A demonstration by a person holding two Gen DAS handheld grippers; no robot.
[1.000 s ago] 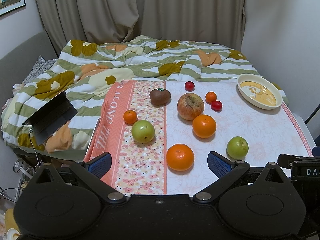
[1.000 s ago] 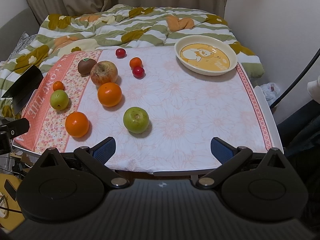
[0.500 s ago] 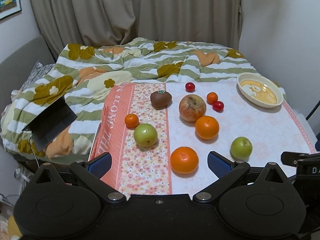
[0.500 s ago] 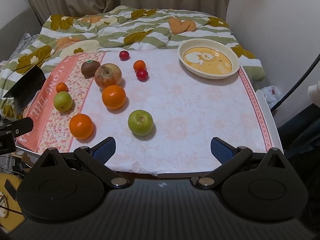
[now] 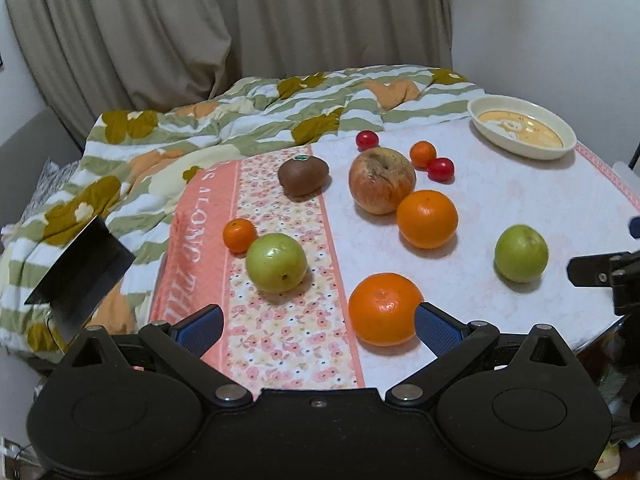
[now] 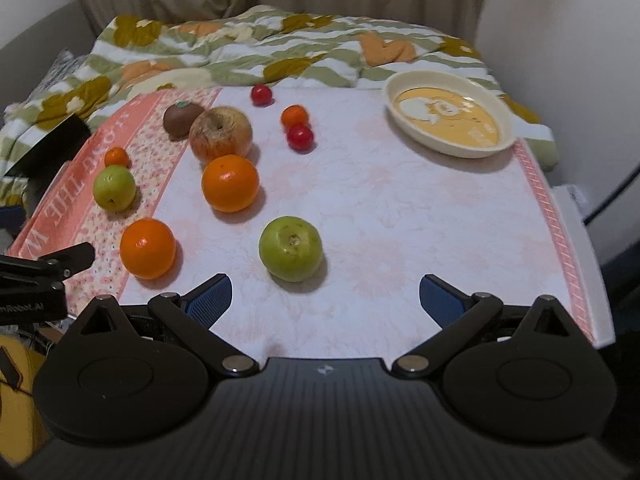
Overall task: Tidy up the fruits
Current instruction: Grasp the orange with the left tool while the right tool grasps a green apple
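Loose fruit lies on a cloth-covered table (image 6: 400, 220). Near me are an orange (image 5: 385, 309) (image 6: 147, 248), a second orange (image 5: 427, 219) (image 6: 230, 183), and two green apples (image 5: 276, 263) (image 5: 521, 253), the right one also in the right wrist view (image 6: 291, 248). Further back are a red-yellow apple (image 5: 382, 181) (image 6: 220, 134), a kiwi (image 5: 303, 175), small mandarins (image 5: 239, 235) (image 5: 423, 153) and cherry tomatoes (image 5: 440, 169) (image 5: 367, 139). A cream bowl (image 6: 450, 125) (image 5: 521, 132) stands empty at the back right. My left gripper (image 5: 318, 326) is open, just before the near orange. My right gripper (image 6: 324, 298) is open, just before the green apple.
A striped floral blanket (image 5: 240, 128) covers the bed behind the table. A dark tablet-like object (image 5: 80, 268) leans at the table's left. Curtains (image 5: 240, 20) and a white wall close the back. The table's right edge (image 6: 576, 240) drops off toward a cable.
Both grippers have moved forward toward the table; the fruit looks larger and closer. Both stay open. No fruit has moved.
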